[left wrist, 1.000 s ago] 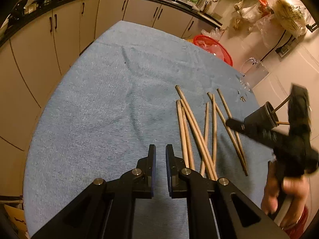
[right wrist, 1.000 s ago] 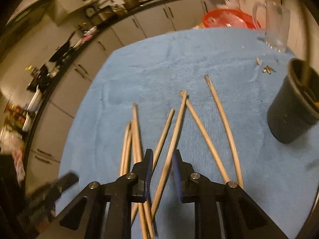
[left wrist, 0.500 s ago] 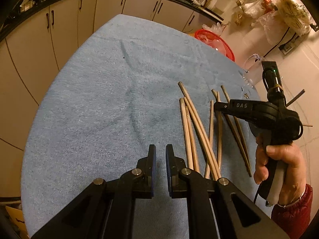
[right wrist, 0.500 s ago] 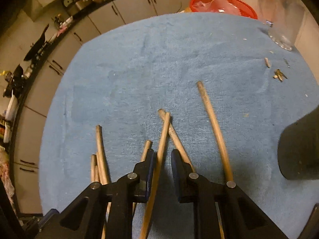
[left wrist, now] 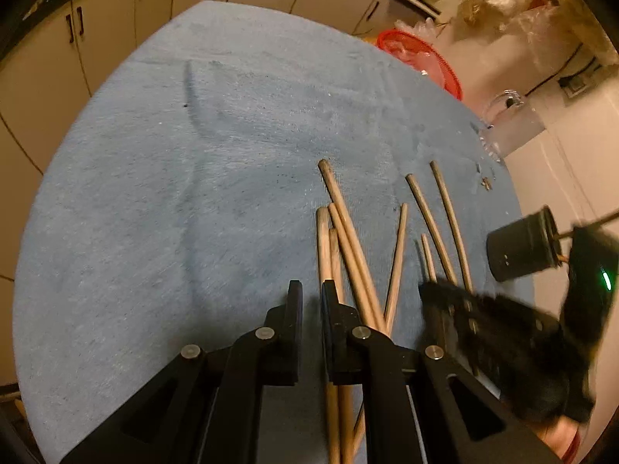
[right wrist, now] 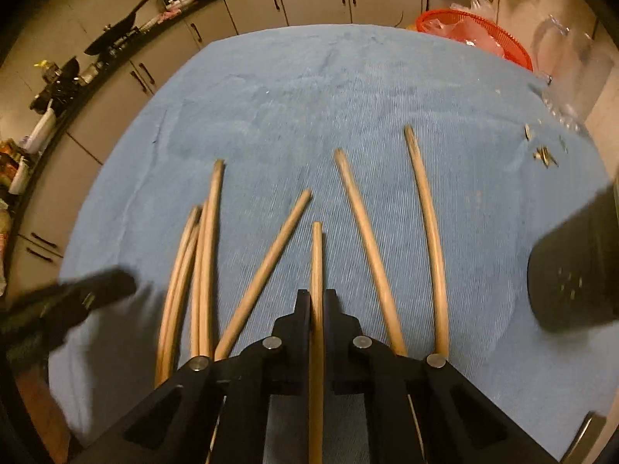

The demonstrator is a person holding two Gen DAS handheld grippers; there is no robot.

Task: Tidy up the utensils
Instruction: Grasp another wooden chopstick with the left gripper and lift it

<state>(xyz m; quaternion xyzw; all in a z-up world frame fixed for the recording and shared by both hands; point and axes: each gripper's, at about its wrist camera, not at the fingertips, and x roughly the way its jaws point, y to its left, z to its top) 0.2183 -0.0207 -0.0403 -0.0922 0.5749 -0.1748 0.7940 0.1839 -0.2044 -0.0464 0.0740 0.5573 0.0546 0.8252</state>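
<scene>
Several wooden chopsticks [right wrist: 267, 266] lie on a blue towel [right wrist: 348, 89]; they also show in the left wrist view [left wrist: 348, 239]. My right gripper [right wrist: 317, 297] is shut on one chopstick [right wrist: 316, 255], which runs straight out between its fingers. It shows blurred in the left wrist view [left wrist: 445, 294]. My left gripper [left wrist: 309, 290] is nearly shut and empty, just left of the chopstick bundle. A black cup [right wrist: 576, 270] stands at the right, with sticks in it in the left wrist view [left wrist: 522, 247].
A red basket [right wrist: 476, 34] and a clear glass pitcher [right wrist: 568, 62] stand at the towel's far right edge. Small scraps [right wrist: 543, 154] lie near the pitcher. Kitchen cabinets [left wrist: 96, 38] run behind the table.
My right gripper has closed on one chopstick and straightened it between the fingers. My left gripper has moved right, closer to the chopstick bundle. Both views are motion blurred.
</scene>
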